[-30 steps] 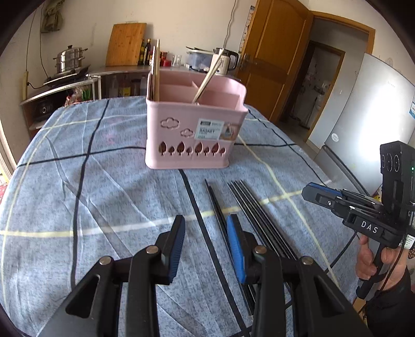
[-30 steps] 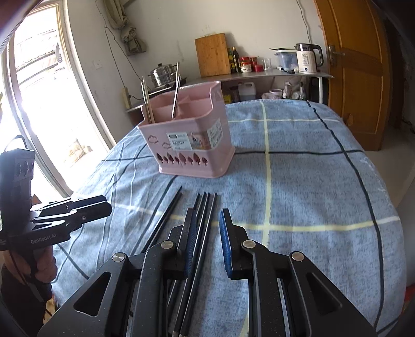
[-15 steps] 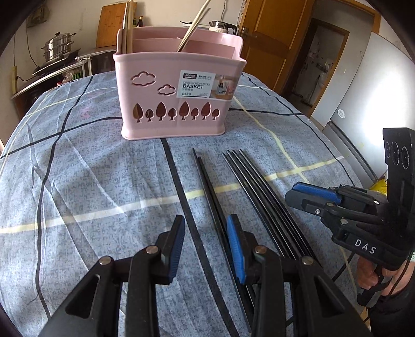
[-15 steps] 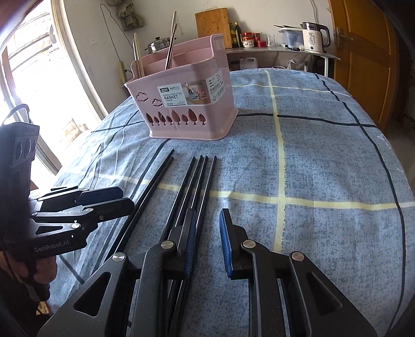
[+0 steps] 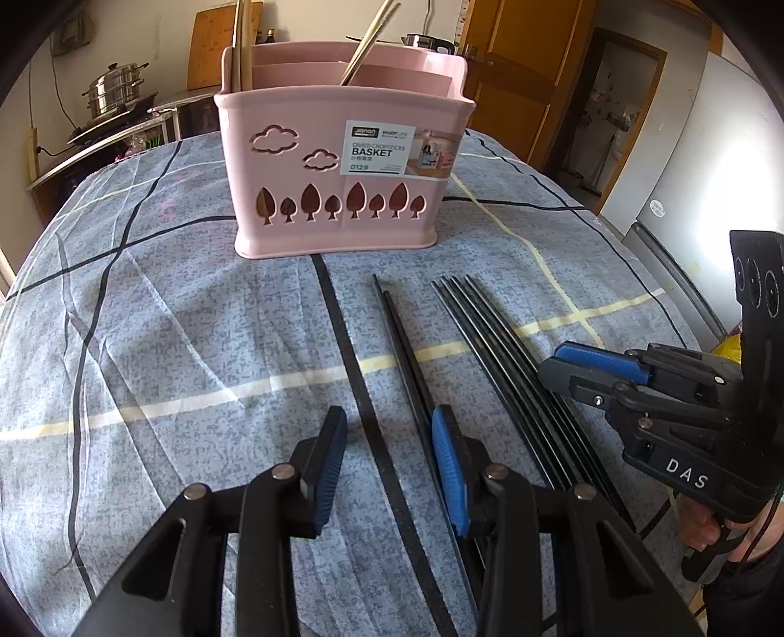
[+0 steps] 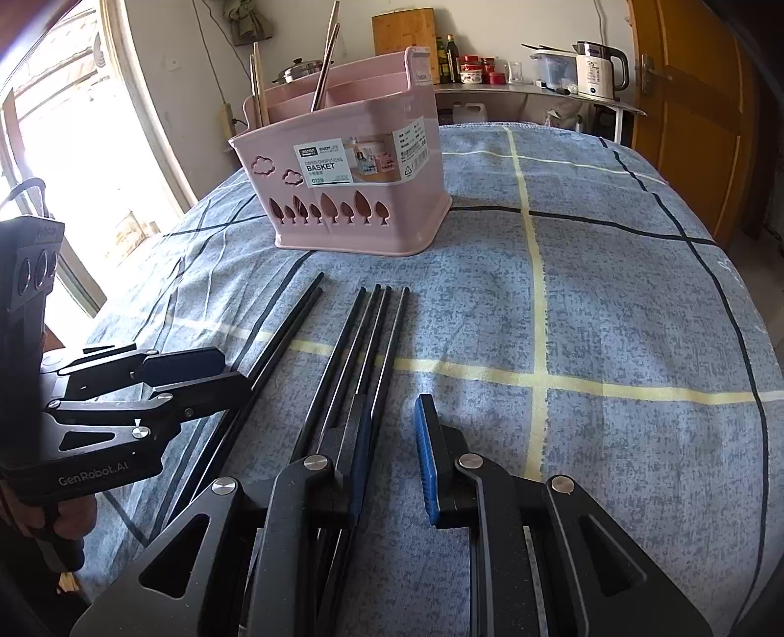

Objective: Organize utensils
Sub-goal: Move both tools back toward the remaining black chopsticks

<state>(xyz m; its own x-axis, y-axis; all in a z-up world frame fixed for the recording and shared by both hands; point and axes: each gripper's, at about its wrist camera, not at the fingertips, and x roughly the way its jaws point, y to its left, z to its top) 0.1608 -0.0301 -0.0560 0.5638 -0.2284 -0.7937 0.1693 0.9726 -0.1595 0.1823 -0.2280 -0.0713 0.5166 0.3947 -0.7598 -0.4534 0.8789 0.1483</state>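
A pink utensil basket (image 5: 338, 161) stands on the blue checked tablecloth; it also shows in the right wrist view (image 6: 353, 181), with wooden chopsticks (image 5: 370, 41) standing in it. A pair of black chopsticks (image 5: 402, 333) and a bundle of several black chopsticks (image 5: 495, 343) lie flat in front of it. My left gripper (image 5: 389, 453) is open and empty, low over the cloth, its right finger over the pair. My right gripper (image 6: 394, 453) is open and empty, its left finger over the bundle (image 6: 365, 343).
The tablecloth (image 5: 171, 353) covers the whole table. A counter behind holds a steel pot (image 5: 115, 90), a cutting board (image 6: 402, 39), bottles and a kettle (image 6: 598, 68). A wooden door (image 6: 696, 112) is at the right, a bright window (image 6: 73, 161) at the left.
Both grippers have moved forward and lower toward the basket and chopsticks. Both stay open. The chopsticks and basket have not moved.
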